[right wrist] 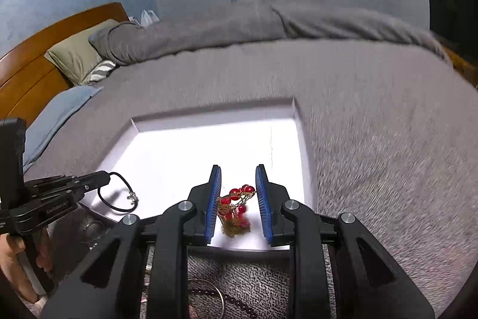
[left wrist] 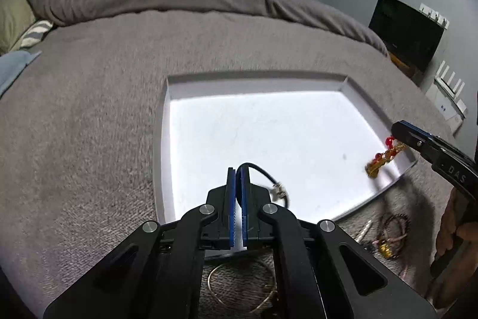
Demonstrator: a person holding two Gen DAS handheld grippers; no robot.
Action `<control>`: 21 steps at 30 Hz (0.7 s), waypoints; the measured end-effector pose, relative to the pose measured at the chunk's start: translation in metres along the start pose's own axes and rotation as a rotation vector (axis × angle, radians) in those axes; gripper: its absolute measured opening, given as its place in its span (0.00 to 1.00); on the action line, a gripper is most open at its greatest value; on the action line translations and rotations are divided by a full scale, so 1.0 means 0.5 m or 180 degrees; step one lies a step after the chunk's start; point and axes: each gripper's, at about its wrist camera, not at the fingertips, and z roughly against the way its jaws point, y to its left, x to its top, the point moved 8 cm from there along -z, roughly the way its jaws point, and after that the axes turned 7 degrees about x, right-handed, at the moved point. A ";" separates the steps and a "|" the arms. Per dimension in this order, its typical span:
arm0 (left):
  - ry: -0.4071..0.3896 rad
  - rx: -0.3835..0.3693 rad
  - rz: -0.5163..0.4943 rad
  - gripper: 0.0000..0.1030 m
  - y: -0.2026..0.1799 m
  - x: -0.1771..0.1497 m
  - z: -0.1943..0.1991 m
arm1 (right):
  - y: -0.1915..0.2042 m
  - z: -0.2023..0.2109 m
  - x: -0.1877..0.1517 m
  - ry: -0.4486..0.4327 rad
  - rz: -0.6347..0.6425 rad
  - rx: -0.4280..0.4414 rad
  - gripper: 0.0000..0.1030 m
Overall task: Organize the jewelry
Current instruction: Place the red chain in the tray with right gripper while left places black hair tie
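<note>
A white shallow tray [left wrist: 254,85] [right wrist: 209,115] lies on a grey bedspread. My left gripper [left wrist: 238,172] is shut on a black cord bracelet [left wrist: 269,178] with a silver clasp, held over the tray's near edge; the bracelet also shows in the right wrist view [right wrist: 119,193]. My right gripper [right wrist: 238,169] is open, its blue pads on either side of a red and gold bead ornament [right wrist: 234,208] that falls or hangs between them over the tray's near right part. The ornament also shows in the left wrist view [left wrist: 384,156], below my right gripper [left wrist: 400,130].
Several loose pieces lie on the bedspread in front of the tray: a thin gold hoop [left wrist: 239,289], a dark bead bracelet with a gold charm [left wrist: 388,235], and a ring and bead strand [right wrist: 215,298]. Pillows [right wrist: 80,56] and a wooden headboard [right wrist: 35,56] are at far left.
</note>
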 end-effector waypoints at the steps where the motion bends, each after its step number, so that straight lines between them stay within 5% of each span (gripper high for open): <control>1: 0.0020 0.0002 0.0003 0.04 0.002 -0.002 -0.005 | -0.003 -0.007 -0.004 0.0037 -0.0019 -0.0005 0.23; 8: 0.0069 0.0071 0.0005 0.08 0.016 -0.002 -0.023 | -0.020 -0.028 -0.017 0.0157 -0.0125 -0.0041 0.23; 11: 0.0032 0.0092 -0.0001 0.24 0.018 0.001 -0.020 | -0.027 -0.028 -0.016 0.0153 -0.0167 -0.0033 0.27; 13: 0.0007 0.0091 -0.0022 0.29 0.016 0.001 -0.016 | -0.031 -0.020 -0.016 0.0113 -0.0206 -0.0006 0.41; 21: -0.0225 0.0128 -0.0076 0.49 0.013 0.010 0.029 | -0.024 0.030 0.005 -0.0145 -0.0232 0.0118 0.62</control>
